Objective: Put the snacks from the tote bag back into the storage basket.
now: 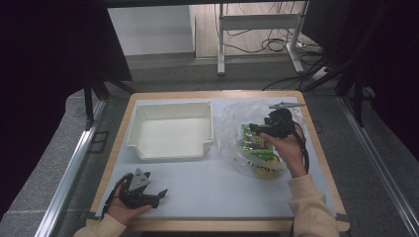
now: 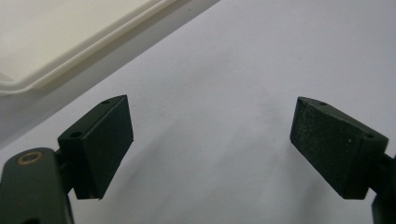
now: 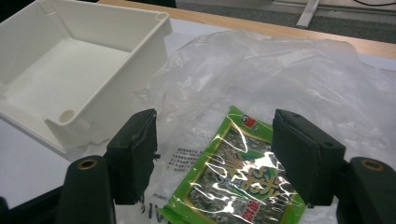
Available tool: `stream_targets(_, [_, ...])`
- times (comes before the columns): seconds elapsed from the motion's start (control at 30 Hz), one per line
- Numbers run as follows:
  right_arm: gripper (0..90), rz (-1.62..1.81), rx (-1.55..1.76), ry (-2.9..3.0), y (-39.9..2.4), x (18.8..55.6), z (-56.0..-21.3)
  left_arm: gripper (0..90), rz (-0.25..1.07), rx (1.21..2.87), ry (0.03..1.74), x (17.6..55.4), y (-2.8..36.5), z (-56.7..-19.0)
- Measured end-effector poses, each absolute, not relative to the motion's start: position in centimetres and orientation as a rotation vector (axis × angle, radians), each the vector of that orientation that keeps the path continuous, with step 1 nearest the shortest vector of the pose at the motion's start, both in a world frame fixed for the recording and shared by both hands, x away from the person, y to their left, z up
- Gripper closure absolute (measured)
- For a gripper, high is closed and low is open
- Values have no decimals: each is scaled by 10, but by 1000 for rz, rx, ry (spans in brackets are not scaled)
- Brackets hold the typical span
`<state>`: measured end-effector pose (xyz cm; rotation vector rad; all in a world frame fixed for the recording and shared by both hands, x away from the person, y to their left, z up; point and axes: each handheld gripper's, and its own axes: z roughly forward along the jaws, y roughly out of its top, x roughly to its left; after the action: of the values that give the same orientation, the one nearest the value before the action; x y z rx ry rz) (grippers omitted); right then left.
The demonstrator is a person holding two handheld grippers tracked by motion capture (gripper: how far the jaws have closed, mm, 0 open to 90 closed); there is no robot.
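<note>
Snack packet (image 3: 238, 179) lies partly hidden under a crinkly clear bag (image 3: 280, 74), between the right claw's (image 3: 224, 156) wide-open jaws, untouched.

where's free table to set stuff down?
Free: the strip of table in front of the white bin, between the left tool and the clear plastic bag. The bin itself is empty. Crowded: right side, bag with green snack packs under the right tool.
</note>
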<state>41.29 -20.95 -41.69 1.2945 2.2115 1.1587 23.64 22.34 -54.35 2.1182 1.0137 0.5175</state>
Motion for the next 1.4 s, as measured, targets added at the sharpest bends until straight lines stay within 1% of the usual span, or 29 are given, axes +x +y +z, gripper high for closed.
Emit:
stream_targets(0.4, [323,1080,1407,2208,-228,426,-434,131,522,2119,1009,236,224,-543])
stream_targets(1.4, [353,949,1536,2242,-242,442,-462,127,519,2120,1011,236,223,-544])
